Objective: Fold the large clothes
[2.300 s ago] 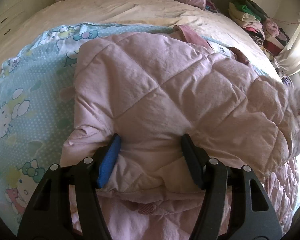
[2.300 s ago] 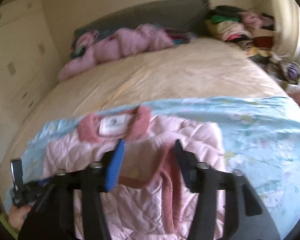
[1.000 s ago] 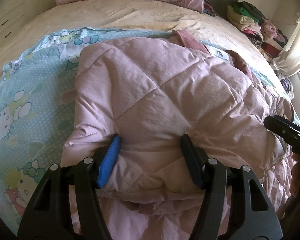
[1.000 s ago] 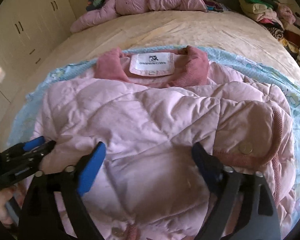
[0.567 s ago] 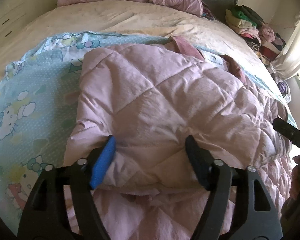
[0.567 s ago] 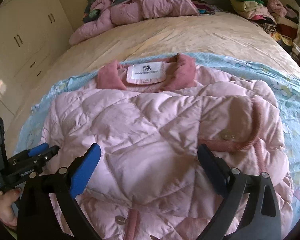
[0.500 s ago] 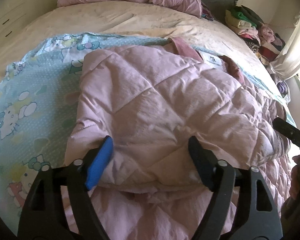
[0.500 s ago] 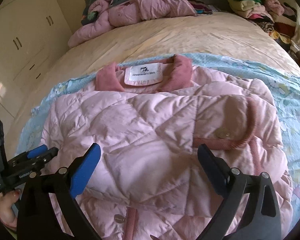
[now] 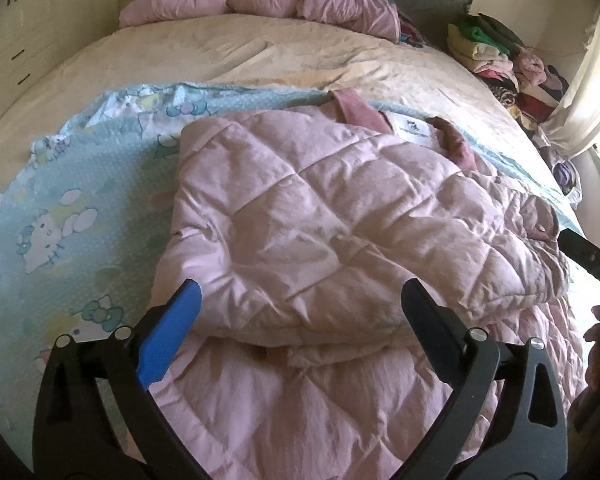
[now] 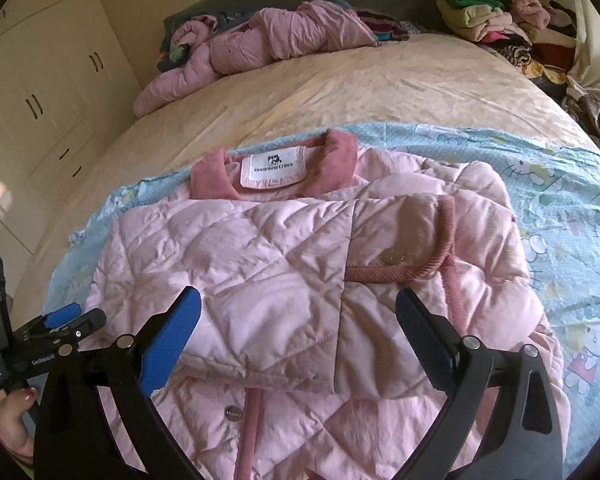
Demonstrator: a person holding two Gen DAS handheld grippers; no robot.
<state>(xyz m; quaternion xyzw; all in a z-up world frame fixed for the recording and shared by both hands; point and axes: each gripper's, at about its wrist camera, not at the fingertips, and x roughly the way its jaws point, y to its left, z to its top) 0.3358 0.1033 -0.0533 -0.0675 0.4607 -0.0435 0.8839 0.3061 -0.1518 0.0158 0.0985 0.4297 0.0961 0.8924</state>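
Jaws of the left gripper (image 9: 298, 312) are opening with only the folded edge of the pink quilted jacket (image 9: 332, 208) lying loose between them, and the right gripper (image 10: 296, 318) stands spread wide over the same jacket, pressing nothing. It lies folded on the blue cartoon-print sheet (image 10: 572, 216) on the bed (image 10: 380, 84), collar (image 10: 336, 164) away from the person, which I judge leaves its near hem free for a further fold. That hem is cut off at the bottom of both views, and whatever is tucked under the top layer is hidden.
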